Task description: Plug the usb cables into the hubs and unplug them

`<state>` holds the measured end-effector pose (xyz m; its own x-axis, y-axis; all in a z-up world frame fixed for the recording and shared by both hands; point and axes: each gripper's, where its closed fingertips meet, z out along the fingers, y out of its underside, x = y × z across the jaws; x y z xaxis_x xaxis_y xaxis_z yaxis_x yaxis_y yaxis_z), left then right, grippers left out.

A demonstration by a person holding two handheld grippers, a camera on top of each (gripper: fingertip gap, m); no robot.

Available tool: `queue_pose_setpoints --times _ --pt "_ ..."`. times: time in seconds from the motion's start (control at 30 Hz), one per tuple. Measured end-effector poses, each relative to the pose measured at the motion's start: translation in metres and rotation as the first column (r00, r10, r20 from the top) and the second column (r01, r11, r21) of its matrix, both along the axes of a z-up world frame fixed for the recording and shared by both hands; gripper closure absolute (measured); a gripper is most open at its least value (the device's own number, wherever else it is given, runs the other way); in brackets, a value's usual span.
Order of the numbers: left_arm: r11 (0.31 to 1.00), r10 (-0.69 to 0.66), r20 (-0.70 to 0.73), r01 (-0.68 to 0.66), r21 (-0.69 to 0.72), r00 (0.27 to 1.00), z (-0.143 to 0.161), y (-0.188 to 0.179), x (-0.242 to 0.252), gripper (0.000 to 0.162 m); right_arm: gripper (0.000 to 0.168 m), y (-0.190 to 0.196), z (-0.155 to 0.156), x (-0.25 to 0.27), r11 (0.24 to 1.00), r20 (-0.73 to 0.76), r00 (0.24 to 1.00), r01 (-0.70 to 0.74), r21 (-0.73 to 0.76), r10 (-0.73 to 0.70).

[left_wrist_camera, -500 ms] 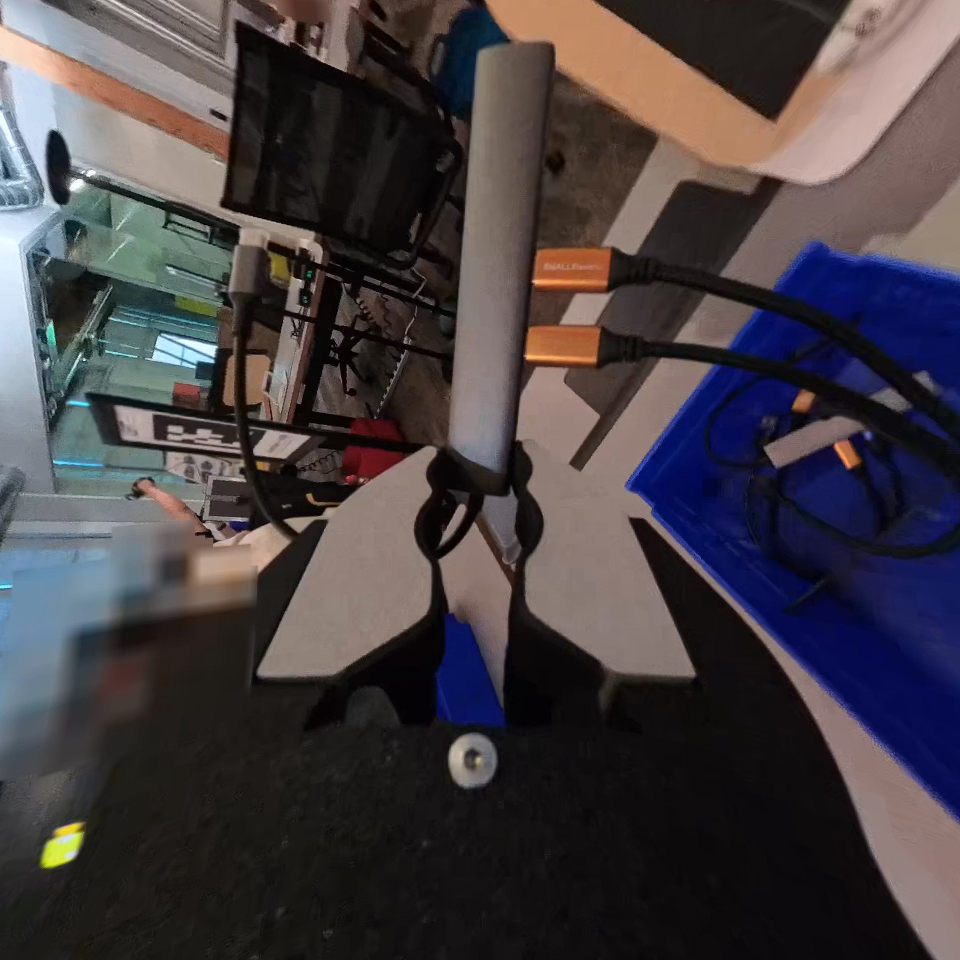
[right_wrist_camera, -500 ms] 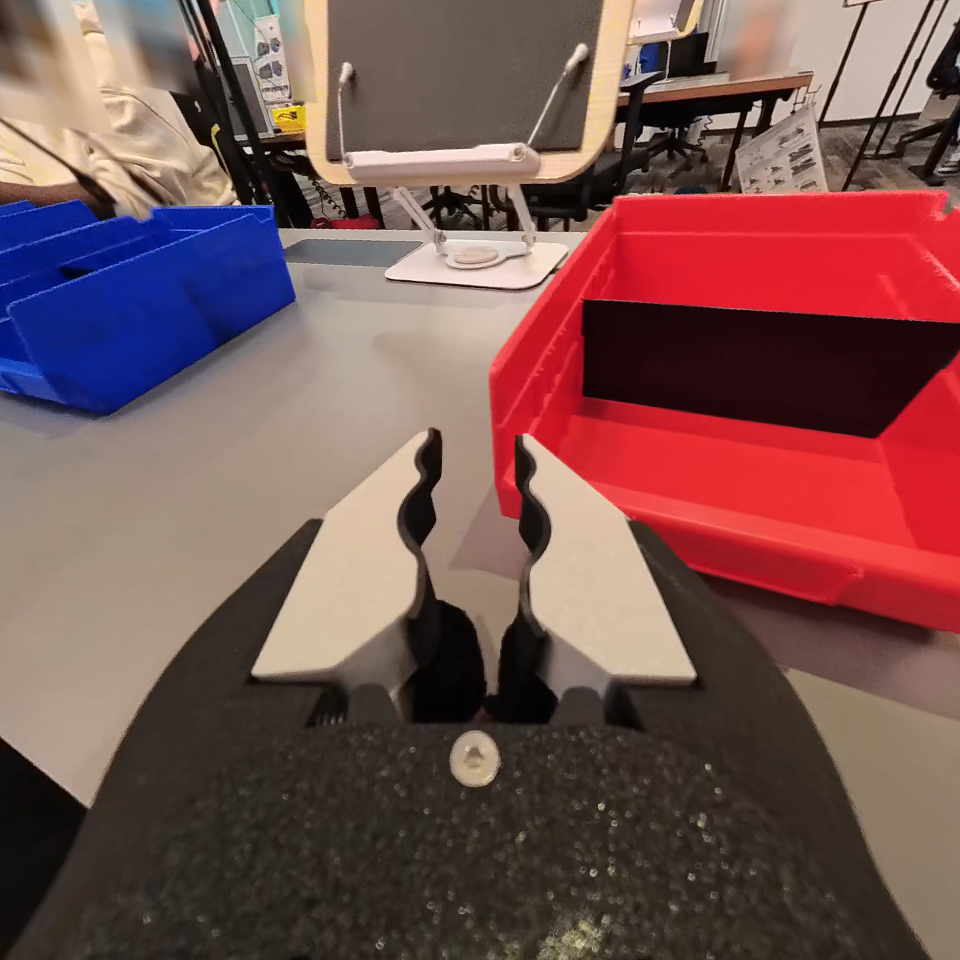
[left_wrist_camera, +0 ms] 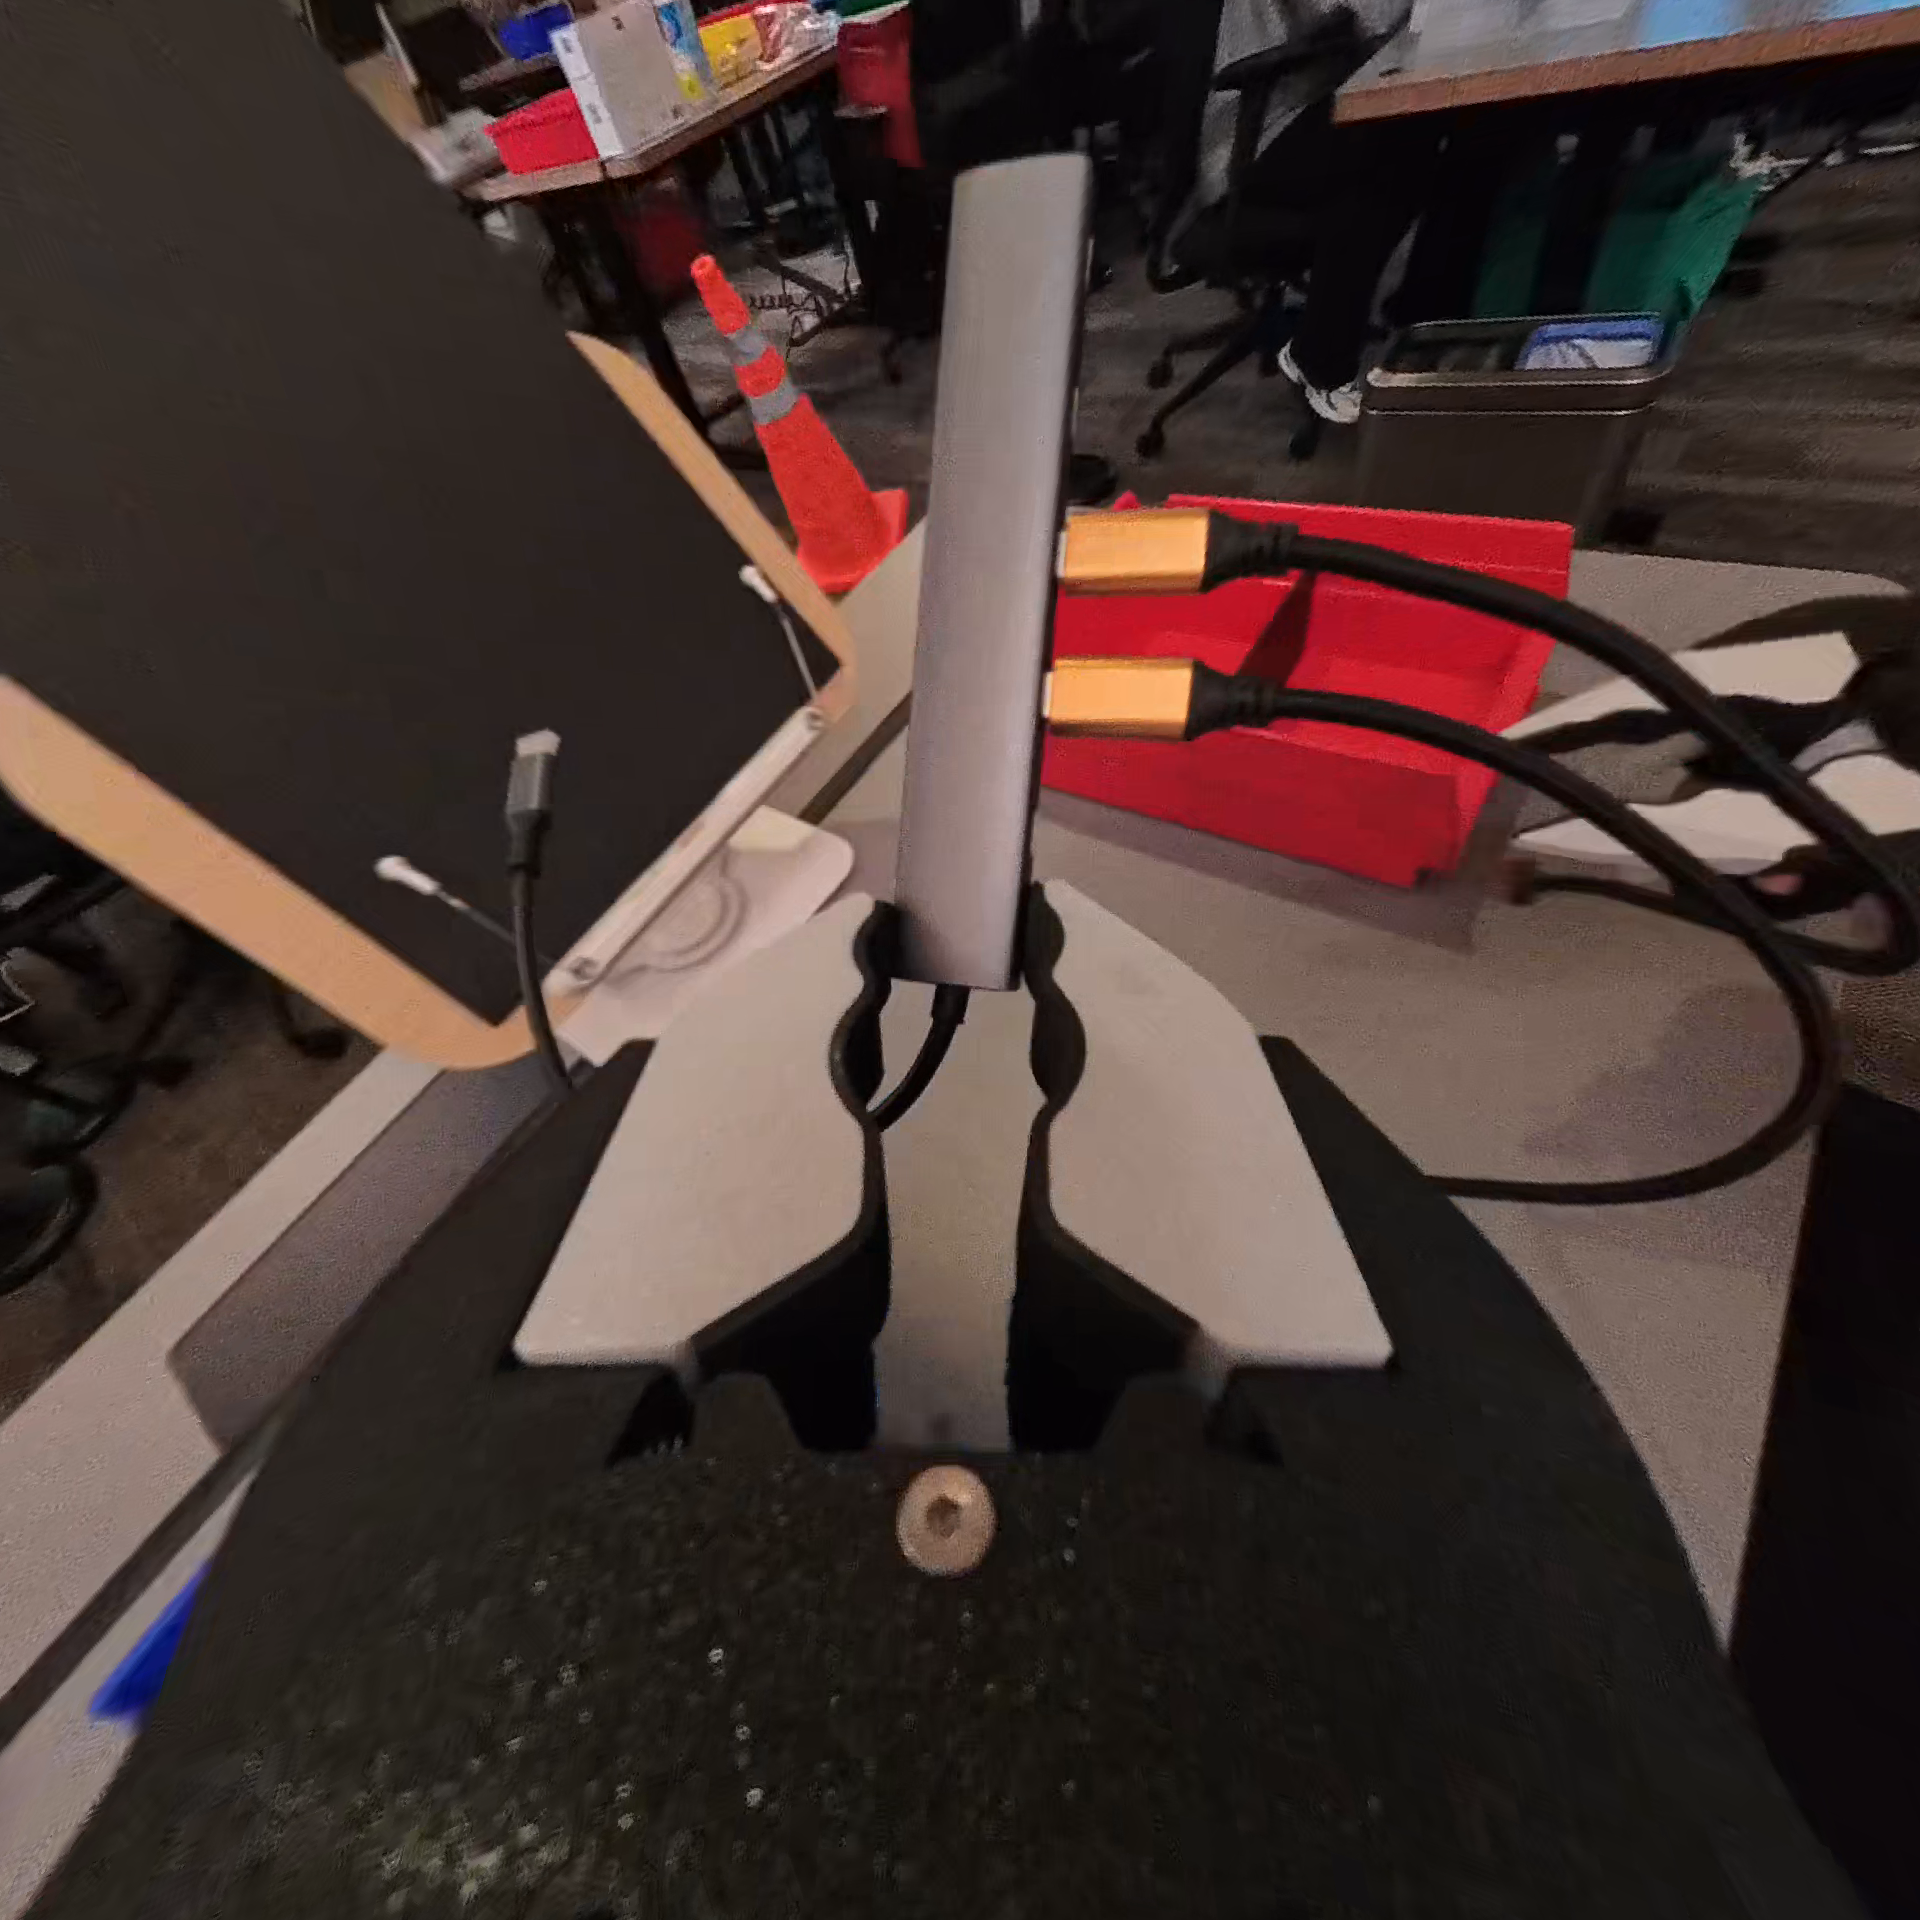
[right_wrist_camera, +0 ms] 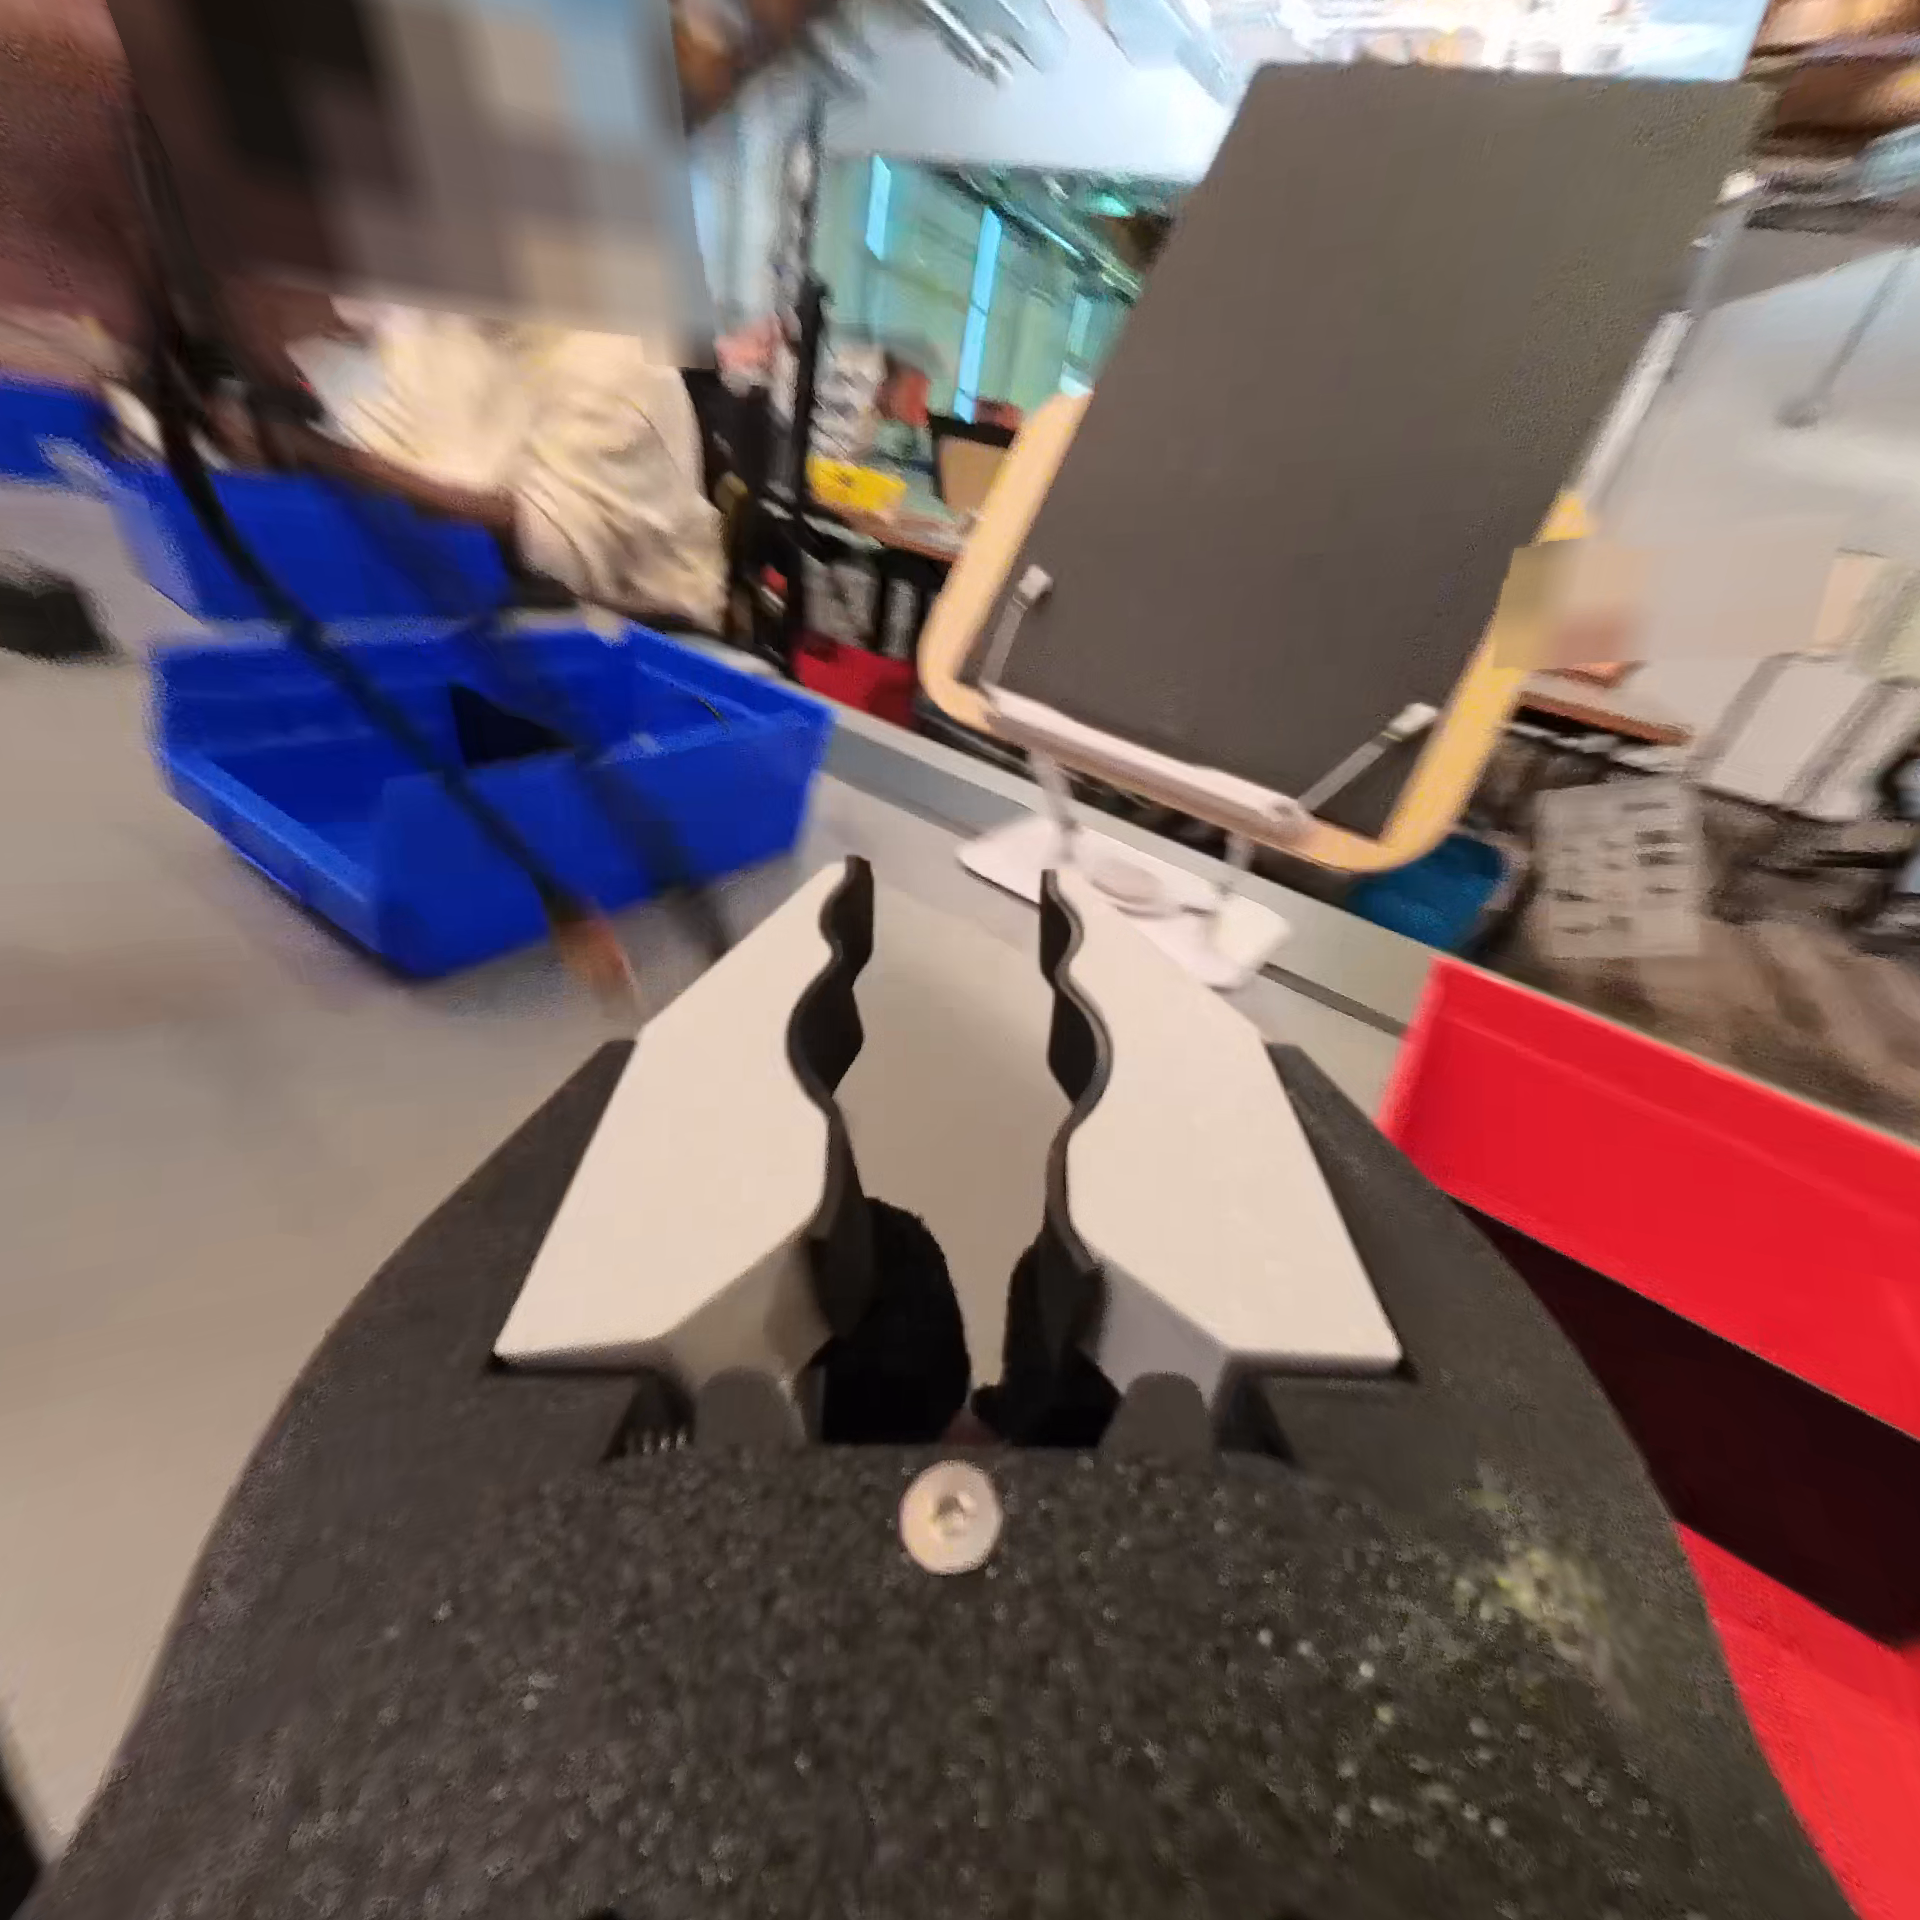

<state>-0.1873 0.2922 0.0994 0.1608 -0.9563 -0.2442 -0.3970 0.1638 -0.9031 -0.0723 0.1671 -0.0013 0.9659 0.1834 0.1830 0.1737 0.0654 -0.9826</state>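
Here the grey table (left_wrist_camera: 1351,1039) carries a red bin (left_wrist_camera: 1340,717) and a blue bin (right_wrist_camera: 436,810), with a dark tan-edged board (left_wrist_camera: 312,499) on a white stand (left_wrist_camera: 727,894) at the far edge. The left gripper (left_wrist_camera: 951,940) pinches the lower end of a slim grey hub (left_wrist_camera: 997,582), held upright above the table; two black cables (left_wrist_camera: 1558,644) with gold plugs (left_wrist_camera: 1138,551) leave its right side. The right gripper (right_wrist_camera: 951,904) is spread and empty. A firm, steady pinch seems wise, as the cables could drag the hub askew.
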Motion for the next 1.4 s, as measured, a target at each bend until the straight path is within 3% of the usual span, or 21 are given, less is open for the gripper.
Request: queue_pose_setpoints --times 0.1,0.2,0.33,0.47,0.57,0.6,0.7,0.8,0.87,0.97,1.1,1.2,1.27,1.4 --pt "0.998 0.006 0.021 -0.007 0.063 1.0 -0.039 -0.034 0.035 0.138 0.136 0.002 0.023 -0.018 0.982 -0.231 0.955 -0.188 0.004 0.184" --pt "0.994 0.041 0.087 -0.049 0.095 0.995 -0.064 -0.055 0.058 0.138 0.137 0.002 0.041 -0.002 0.98 -0.381 0.904 -0.189 0.056 0.196" --pt "0.98 0.124 0.15 -0.145 0.134 0.981 -0.092 -0.064 0.071 0.138 0.136 0.0 0.045 -0.005 0.948 -0.597 0.752 -0.314 0.047 0.279" --pt "0.978 0.13 0.171 -0.155 0.14 0.977 -0.118 -0.075 0.077 0.138 0.136 0.014 0.017 -0.006 0.945 -0.64 0.739 -0.32 -0.059 0.211" --pt "0.987 0.11 0.139 -0.124 0.104 0.984 -0.136 -0.083 0.08 0.138 0.158 0.019 0.005 -0.011 0.939 -0.653 0.728 -0.337 -0.072 0.211" --pt "0.989 0.111 0.135 -0.123 0.087 0.985 -0.139 -0.084 0.08 0.138 0.158 0.02 0.002 -0.011 0.942 -0.65 0.733 -0.327 -0.077 0.201" --pt "0.996 0.093 0.128 -0.092 -0.011 0.987 -0.152 -0.085 0.077 0.138 0.16 0.023 -0.011 -0.012 0.938 -0.577 0.797 -0.314 -0.145 0.178" --pt "0.987 -0.056 0.098 0.07 -0.145 0.994 -0.166 -0.096 0.075 0.138 0.163 0.02 -0.018 -0.013 0.925 -0.449 0.875 -0.307 -0.224 0.181" --pt "0.97 -0.128 0.097 0.145 -0.193 0.987 -0.167 -0.099 0.069 0.12 0.164 0.017 -0.021 -0.015 0.924 -0.286 0.939 -0.268 -0.274 0.188" --pt "0.943 -0.219 0.114 0.241 -0.231 0.969 -0.157 -0.104 0.062 0.108 0.164 0.011 -0.024 -0.028 0.918 0.0 0.969 -0.234 -0.32 0.247" --pt "0.874 -0.365 0.156 0.395 -0.283 0.918 -0.137 -0.12 0.052 0.107 0.164 0.0 -0.033 -0.054 0.903 0.284 0.891 -0.246 -0.352 0.353" --pt "0.848 -0.486 0.088 0.494 -0.192 0.869 -0.138 -0.137 0.04 0.115 0.164 -0.018 -0.039 -0.082 0.849 0.313 0.811 -0.374 -0.373 0.495" --pt "0.827 -0.551 0.026 0.549 -0.119 0.834 -0.143 -0.152 0.032 0.125 0.164 -0.022 -0.043 -0.087 0.839 0.352 0.78 -0.383 -0.386 0.518" --pt "0.839 -0.529 -0.168 0.542 0.044 0.832 -0.164 -0.156 0.028 0.148 0.164 -0.03 -0.051 -0.093 0.824 0.434 0.714 -0.375 -0.425 0.549"
